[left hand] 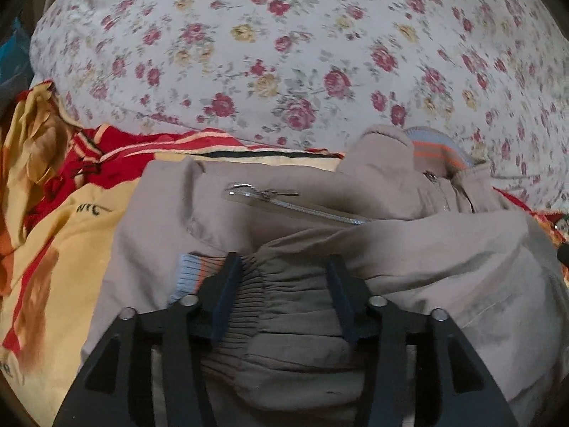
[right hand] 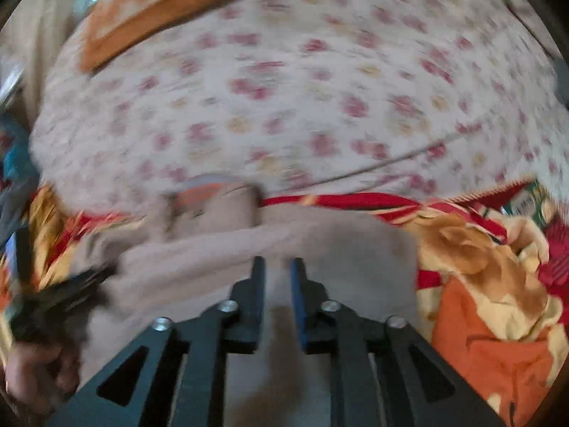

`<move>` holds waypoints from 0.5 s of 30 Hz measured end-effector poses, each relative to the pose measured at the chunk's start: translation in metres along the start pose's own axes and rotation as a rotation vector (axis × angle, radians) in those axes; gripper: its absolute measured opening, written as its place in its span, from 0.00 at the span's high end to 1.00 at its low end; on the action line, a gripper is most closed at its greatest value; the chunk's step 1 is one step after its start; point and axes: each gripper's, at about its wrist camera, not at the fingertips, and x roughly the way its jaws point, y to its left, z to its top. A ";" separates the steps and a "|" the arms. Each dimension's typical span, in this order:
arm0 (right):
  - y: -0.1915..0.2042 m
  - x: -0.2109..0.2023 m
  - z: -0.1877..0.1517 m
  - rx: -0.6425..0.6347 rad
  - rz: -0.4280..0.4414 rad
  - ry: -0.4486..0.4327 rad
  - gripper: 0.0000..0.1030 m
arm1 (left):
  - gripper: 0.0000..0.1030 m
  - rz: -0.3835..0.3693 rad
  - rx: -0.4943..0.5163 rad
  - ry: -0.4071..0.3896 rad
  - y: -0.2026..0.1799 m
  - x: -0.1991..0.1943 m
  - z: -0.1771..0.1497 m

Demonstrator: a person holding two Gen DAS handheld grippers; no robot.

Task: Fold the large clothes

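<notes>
Floral bedsheet [left hand: 284, 53] fills the background ahead of both jaws, red-yellow blanket [left hand: 53, 195] nearer. Left gripper [left hand: 284, 270] jaws stand apart over the tan jacket [left hand: 444, 249], ribbed cuff [left hand: 291, 295] between the pads, not pinched. Only this sharp view shows the zipper [left hand: 295, 206], just ahead of the jaws. Right gripper [right hand: 277, 274], blurred view, jaws narrowly parted, nothing clamped, jacket below; left of its jaws a hand [right hand: 39, 373], orange item [right hand: 160, 7] far ahead.

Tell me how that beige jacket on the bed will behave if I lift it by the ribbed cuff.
The beige jacket would probably sag and unfold: it lies in soft rumpled layers. Its ribbed cuff looks stretchy, so it may pull out before the body follows. The metal zipper suggests modest weight.
</notes>
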 end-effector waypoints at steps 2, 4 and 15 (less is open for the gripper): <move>0.010 0.002 -0.011 -0.034 -0.017 0.024 0.78 | 0.52 -0.008 0.000 -0.003 0.000 -0.001 -0.001; 0.012 0.014 -0.031 -0.070 -0.052 0.088 0.75 | 0.50 -0.020 -0.007 -0.005 0.001 -0.001 0.000; 0.027 0.030 -0.048 -0.184 0.047 0.142 0.20 | 0.44 -0.031 0.008 -0.003 -0.001 0.000 -0.001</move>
